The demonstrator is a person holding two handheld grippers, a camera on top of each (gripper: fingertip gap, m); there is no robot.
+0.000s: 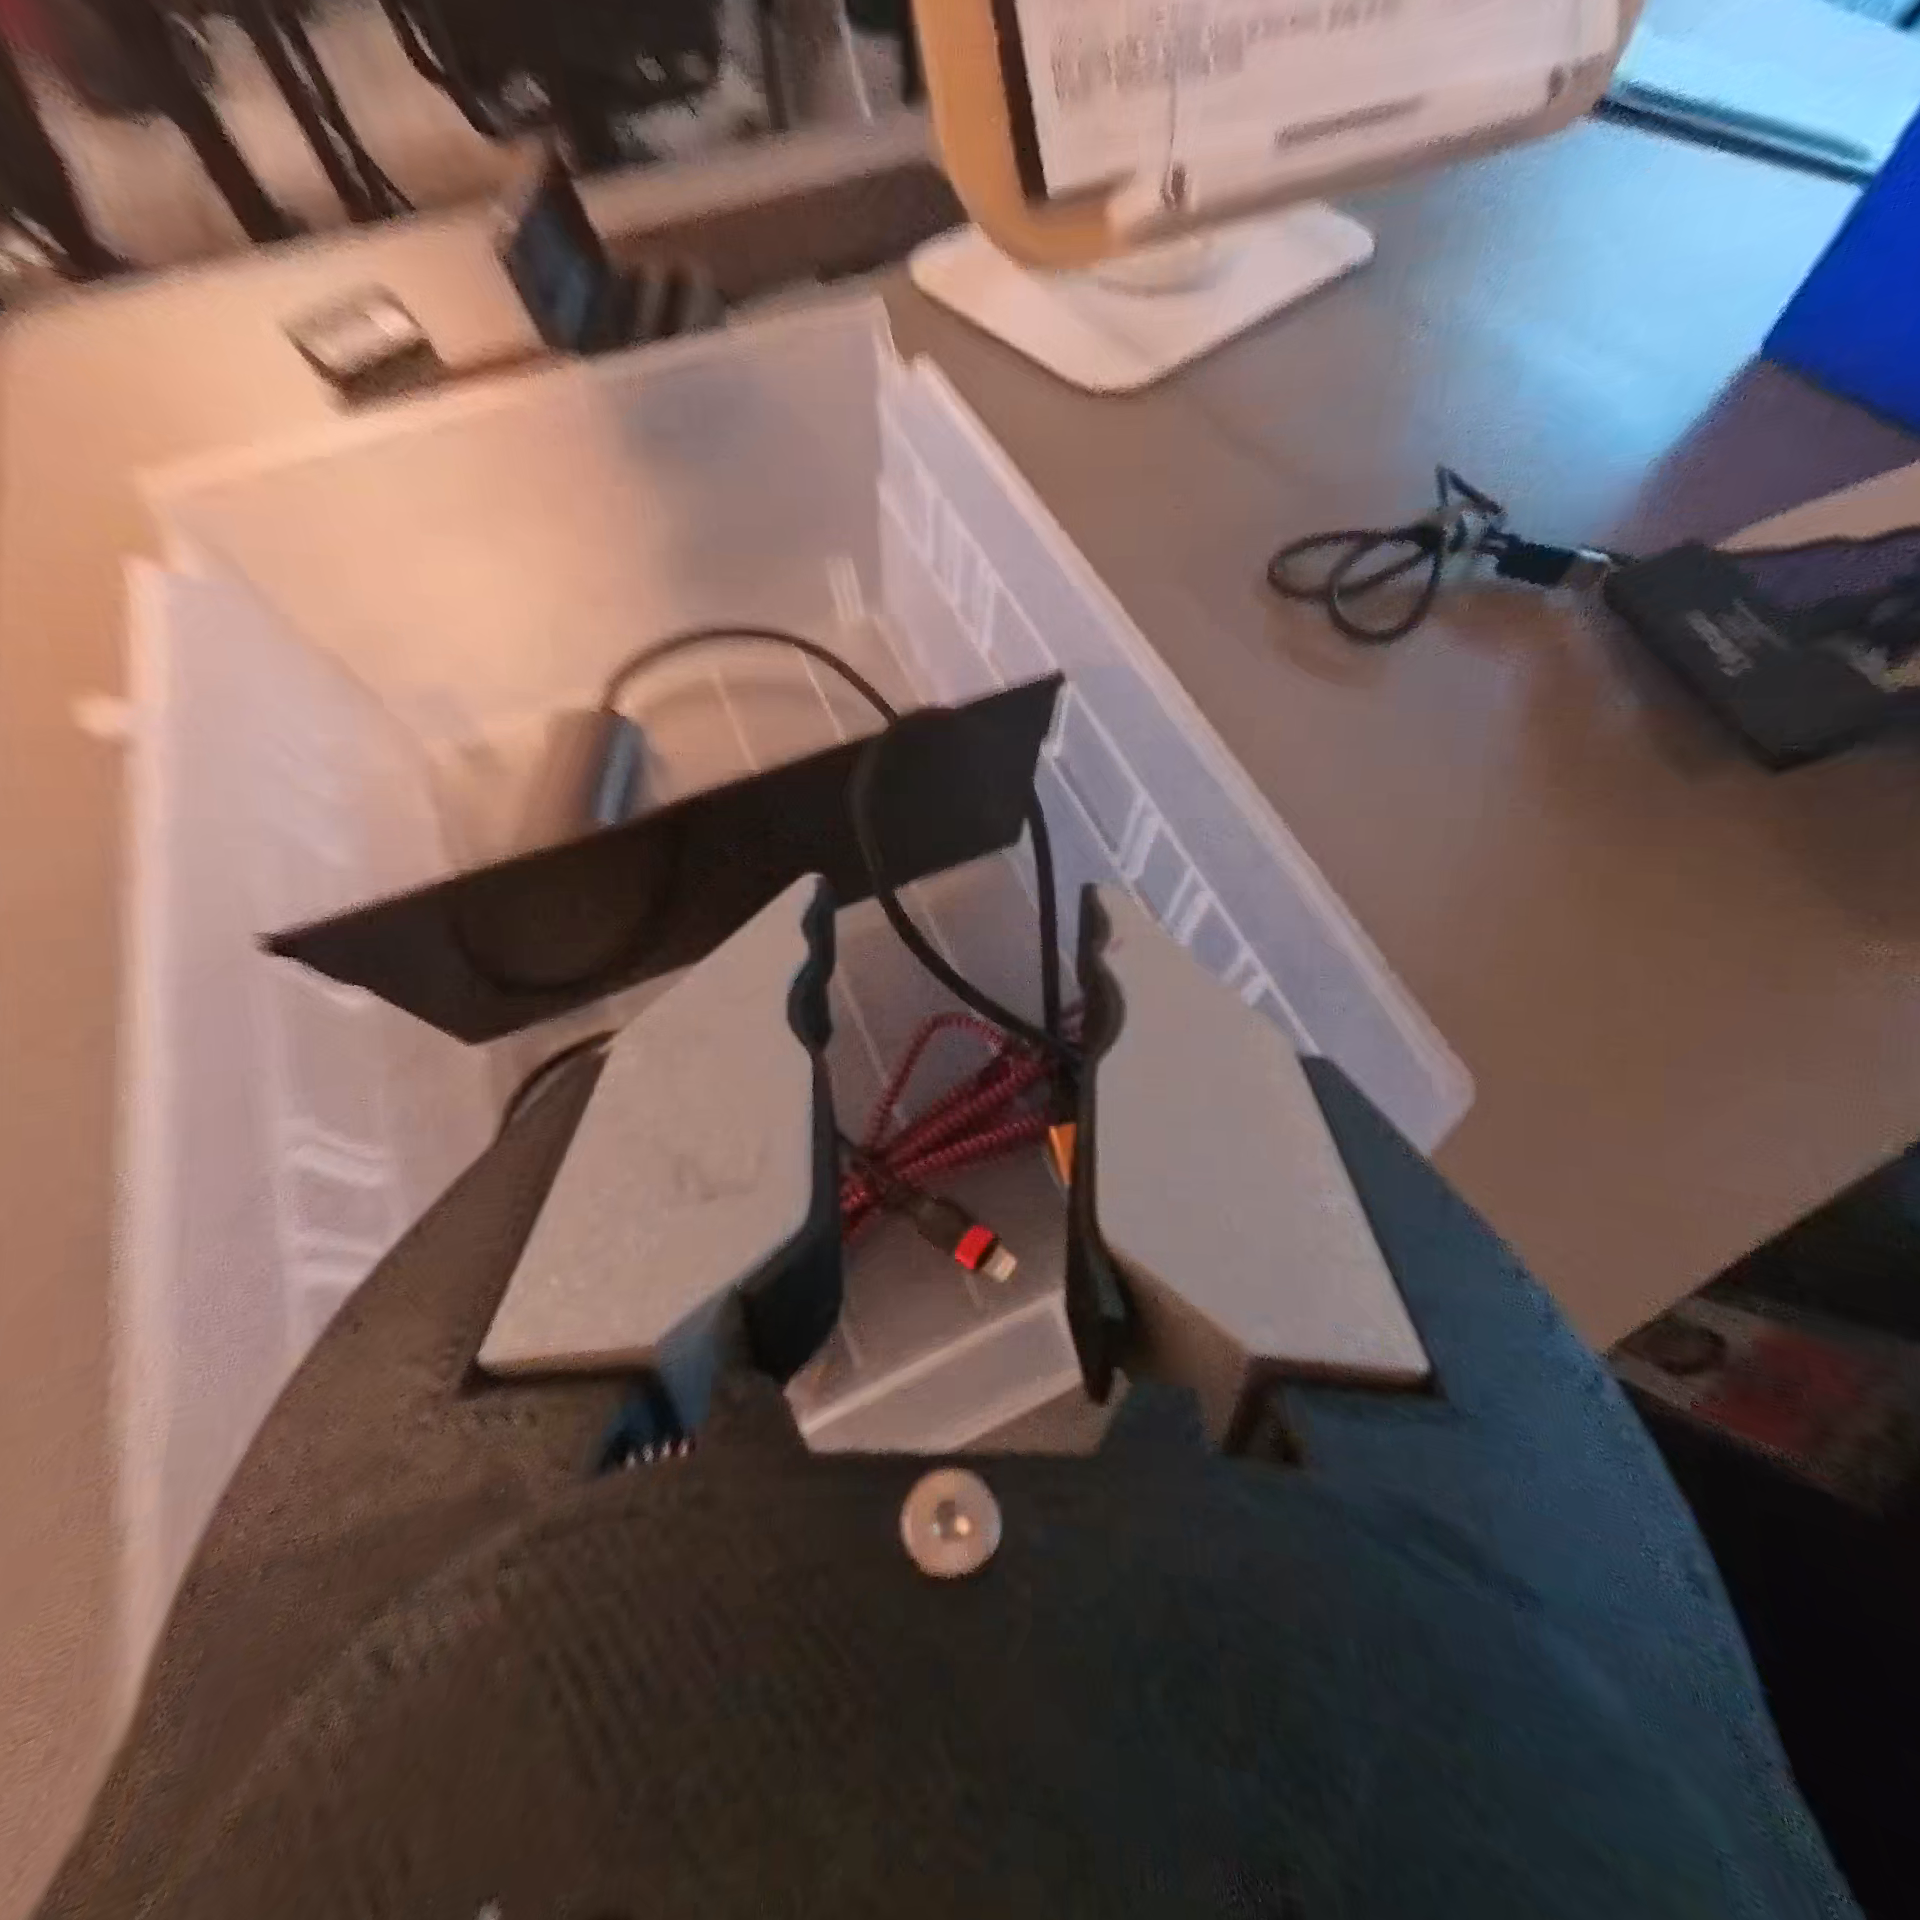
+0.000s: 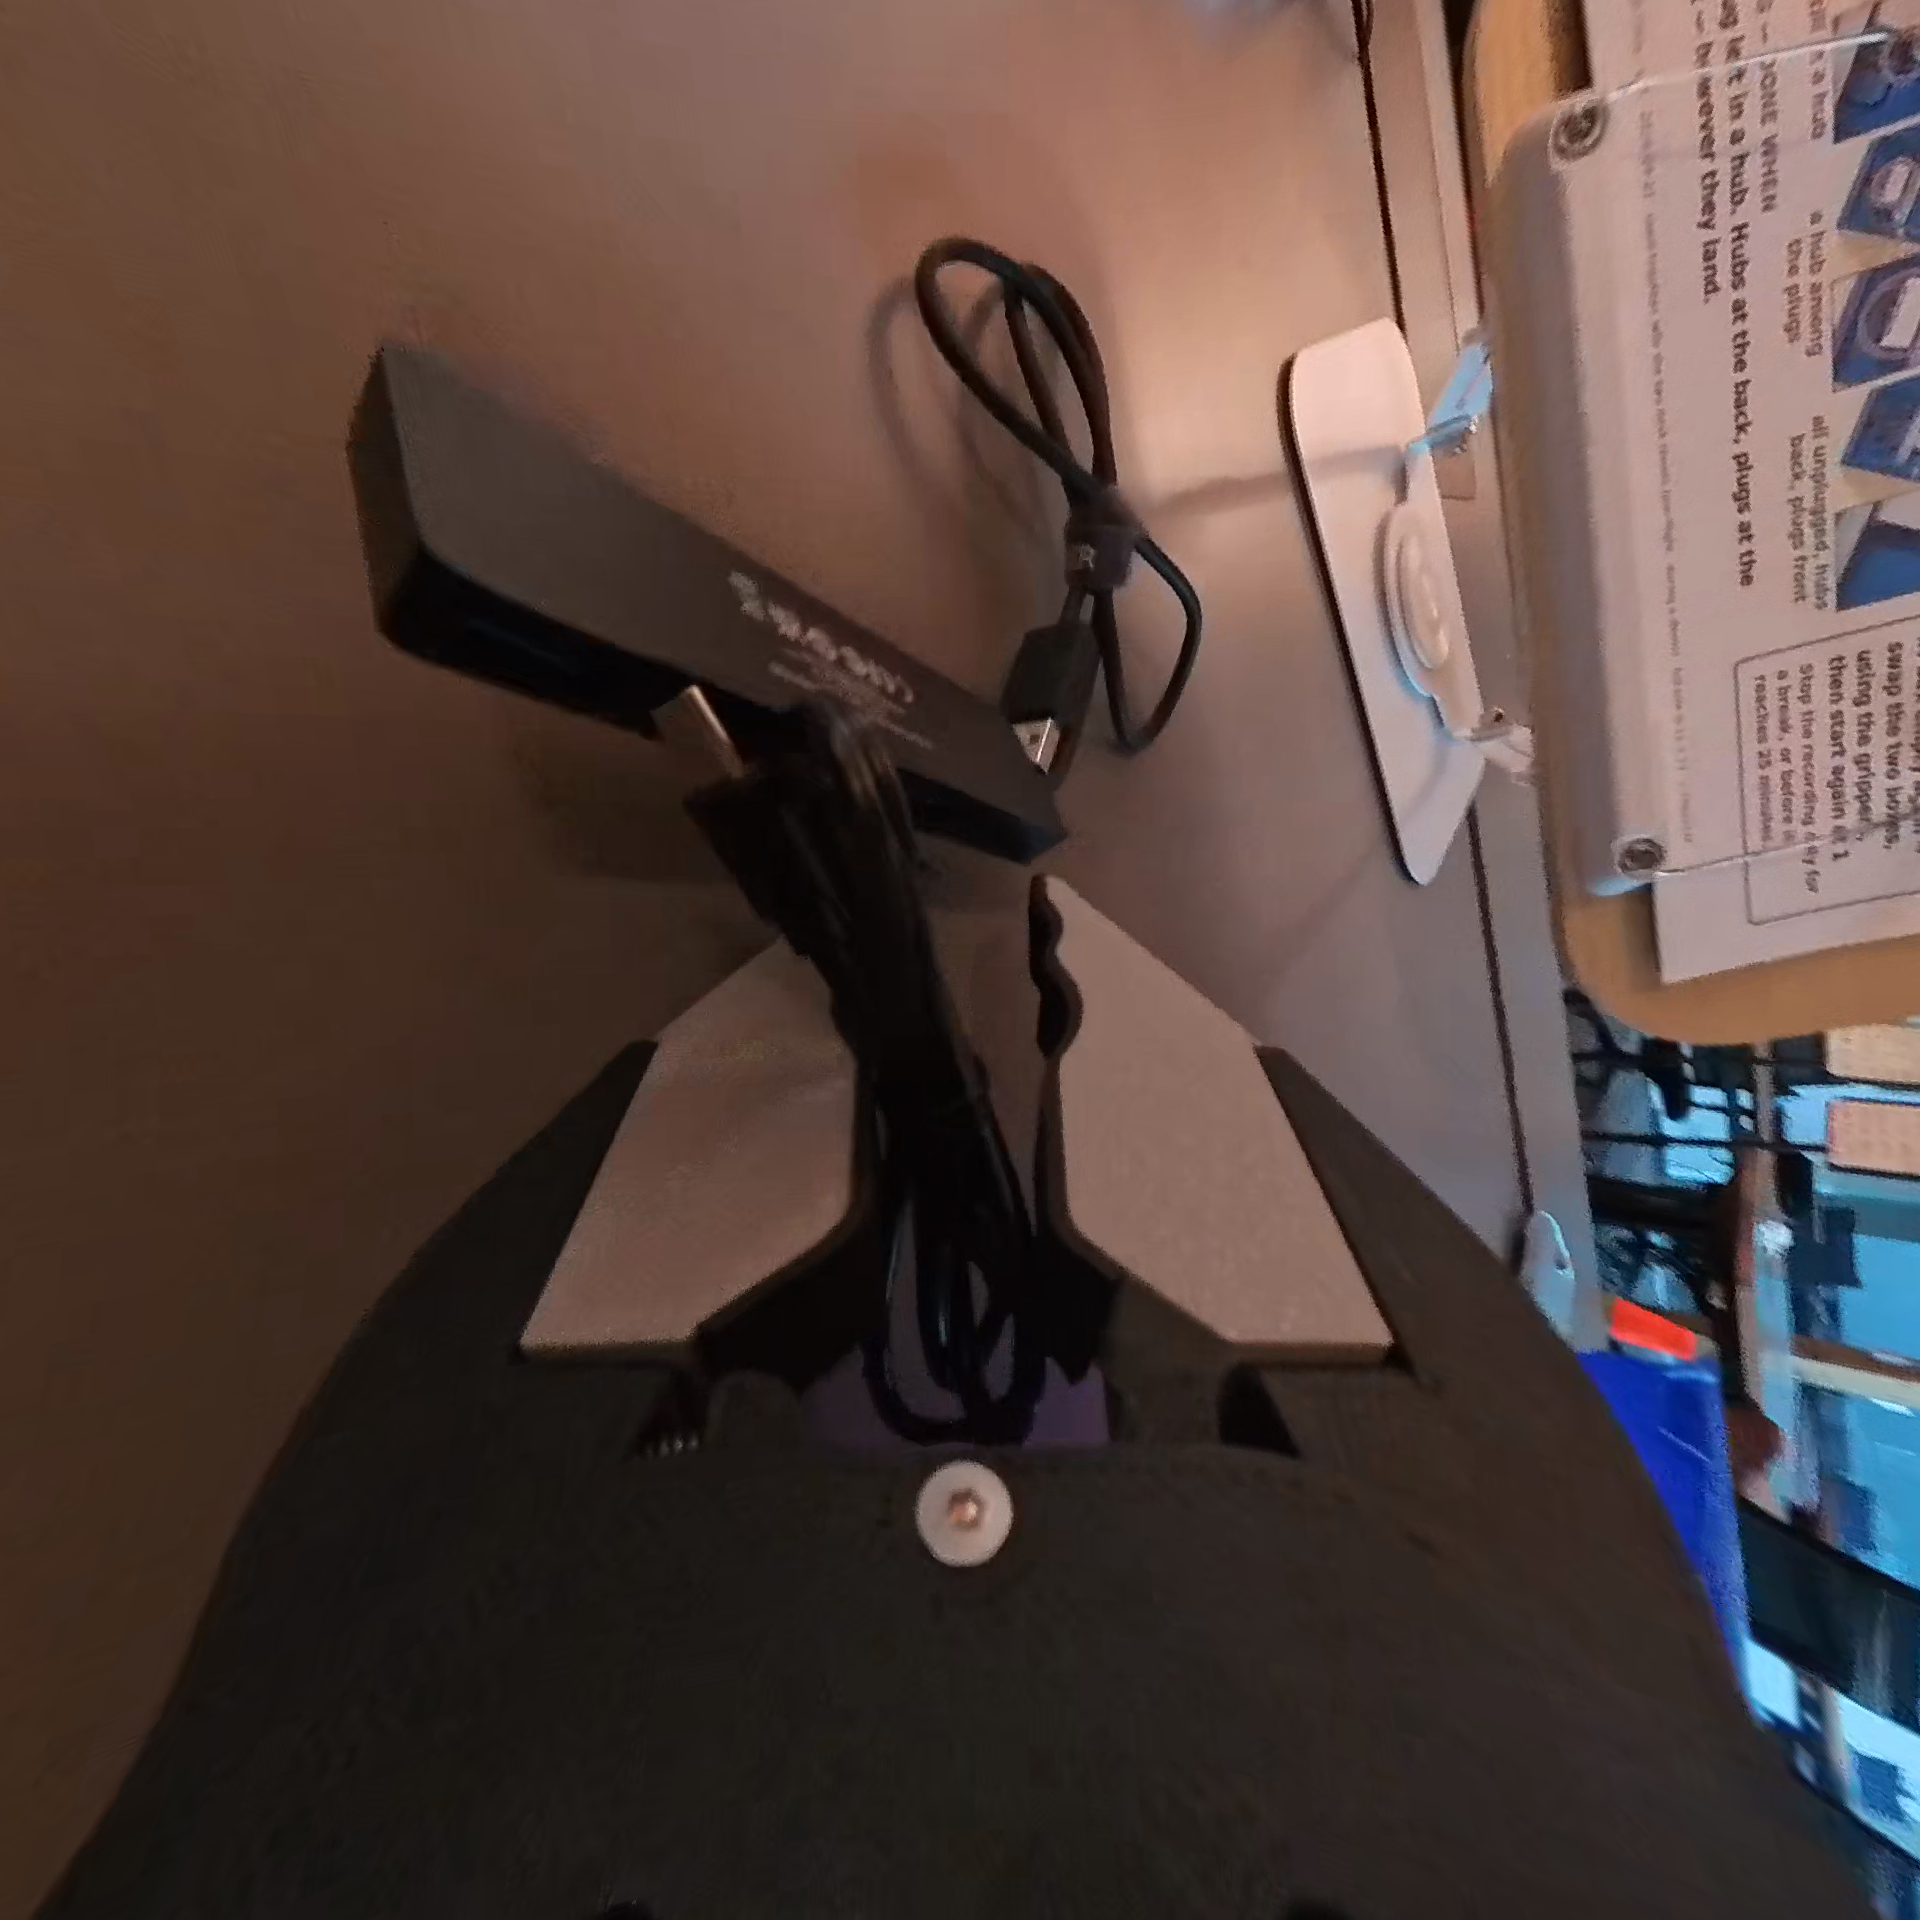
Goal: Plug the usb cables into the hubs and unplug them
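Two grippers in view, left gripper [image 1: 951, 935] with fingers parted above a clear bin [image 1: 1143, 831] holding a red braided cable [image 1: 935, 1122], a black hub [image 1: 665, 873] crossing the fingertips, grip unclear, right gripper [image 2: 935, 914] closed on a bundled black cable [image 2: 883, 935], its plug meeting a lettered black hub [image 2: 582, 561] at centre — printed sheet [image 2: 1766, 416] upper right.

My left gripper [image 1: 951, 997] hangs tilted, its jaws standing apart with a clear gap between them. My right gripper [image 2: 935, 914] is rolled sideways, its jaws drawn close around something black.
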